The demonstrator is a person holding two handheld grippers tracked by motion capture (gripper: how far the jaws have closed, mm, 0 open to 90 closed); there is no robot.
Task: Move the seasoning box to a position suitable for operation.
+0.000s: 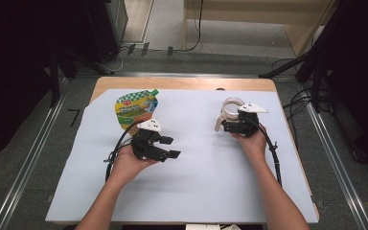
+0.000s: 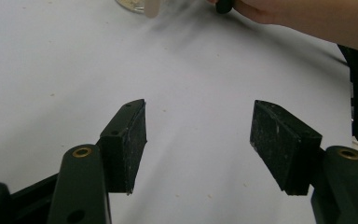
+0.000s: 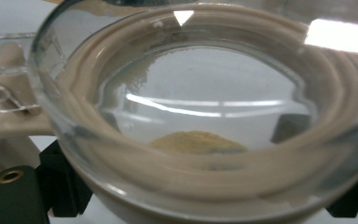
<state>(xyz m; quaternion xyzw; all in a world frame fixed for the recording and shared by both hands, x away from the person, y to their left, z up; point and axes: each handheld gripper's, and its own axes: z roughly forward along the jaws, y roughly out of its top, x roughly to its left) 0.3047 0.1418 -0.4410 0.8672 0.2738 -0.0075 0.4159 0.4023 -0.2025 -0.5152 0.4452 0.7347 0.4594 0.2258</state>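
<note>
A clear glass cup [image 1: 229,109] with a beige ring and handle stands on the white sheet at the right. In the right gripper view the cup [image 3: 200,93] has a small heap of tan powder [image 3: 196,140] on its bottom. My right gripper [image 1: 226,123] reaches it from the near side with its jaws wide on either side of the cup; one of its fingers [image 3: 60,191] sits beside the wall, and I see no pad pressing. My left gripper [image 1: 172,147] rests open near the middle left, jaws [image 2: 198,140] apart over bare sheet.
A green and yellow spouted pouch [image 1: 135,109] lies flat behind the left gripper. The white sheet [image 1: 196,182] covers the wooden table [image 1: 182,84]. Cables trail from both grippers. Dark stands and rails flank the table.
</note>
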